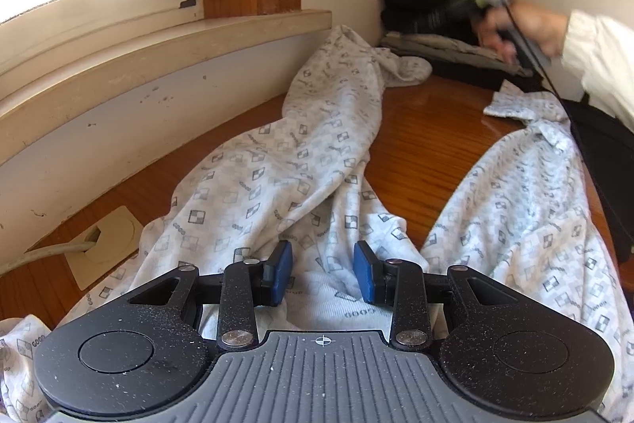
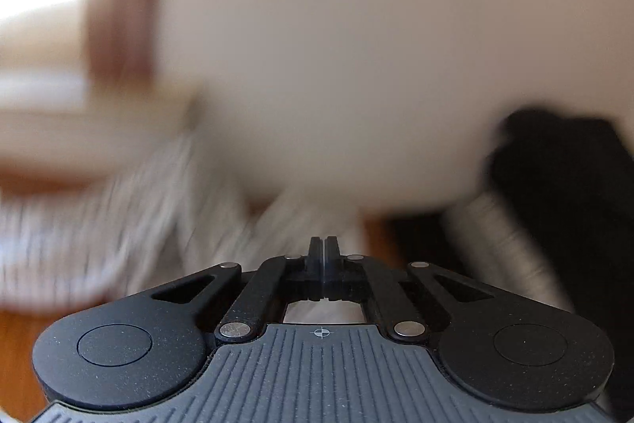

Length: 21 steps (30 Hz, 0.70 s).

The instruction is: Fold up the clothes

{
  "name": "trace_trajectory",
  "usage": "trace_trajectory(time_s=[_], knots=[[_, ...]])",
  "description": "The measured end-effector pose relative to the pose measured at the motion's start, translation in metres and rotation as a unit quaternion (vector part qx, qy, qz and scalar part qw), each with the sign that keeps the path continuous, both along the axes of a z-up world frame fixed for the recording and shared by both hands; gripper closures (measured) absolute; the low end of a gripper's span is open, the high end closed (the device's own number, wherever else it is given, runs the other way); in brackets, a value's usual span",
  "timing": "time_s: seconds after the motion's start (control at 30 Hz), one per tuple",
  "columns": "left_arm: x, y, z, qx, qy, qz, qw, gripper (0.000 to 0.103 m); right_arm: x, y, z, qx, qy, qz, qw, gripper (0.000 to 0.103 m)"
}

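The patterned trousers [image 1: 301,153] lie spread on the wooden counter [image 1: 428,129], waistband nearest the left tongs [image 1: 323,270], one leg running straight ahead of them toward the wall and the other off to their right. The left tongs stand partly open over the waistband, blue pads either side of a ridge of cloth but not pressing it; I judge they sit there to pin or take that end while the other hand works. The right tongs [image 2: 324,252] are fully closed with nothing between them, their view blurred. From the left view they are held up well ahead and to the right, near the stack [image 1: 432,26] of folded dark clothes in the corner, apart from the trousers, probably heading for a leg end
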<state>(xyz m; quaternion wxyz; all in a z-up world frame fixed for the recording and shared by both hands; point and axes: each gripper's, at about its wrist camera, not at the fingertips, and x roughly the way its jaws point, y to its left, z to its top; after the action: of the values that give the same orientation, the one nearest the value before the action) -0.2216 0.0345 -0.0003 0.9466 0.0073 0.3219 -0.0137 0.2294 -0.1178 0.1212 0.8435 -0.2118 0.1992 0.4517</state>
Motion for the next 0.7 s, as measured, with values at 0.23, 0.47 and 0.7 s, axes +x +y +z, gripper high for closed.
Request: trace_trajectory(time_s=[0.23, 0.47, 0.7], knots=[[-0.002, 0.001, 0.001, -0.004, 0.002, -0.009, 0.9999, 0.066, -0.011, -0.005, 0.021, 0.040, 0.008, 0.036, 0.999, 0.094], [-0.002, 0.001, 0.001, -0.002, 0.000, -0.010, 0.9999, 0.073, -0.047, 0.002, -0.038, -0.051, 0.039, 0.121, 0.991, 0.057], [-0.002, -0.002, 0.001, -0.003, -0.002, -0.021, 0.9998, 0.094, -0.031, 0.000, -0.061, -0.074, 0.045, 0.097, 0.991, 0.075]])
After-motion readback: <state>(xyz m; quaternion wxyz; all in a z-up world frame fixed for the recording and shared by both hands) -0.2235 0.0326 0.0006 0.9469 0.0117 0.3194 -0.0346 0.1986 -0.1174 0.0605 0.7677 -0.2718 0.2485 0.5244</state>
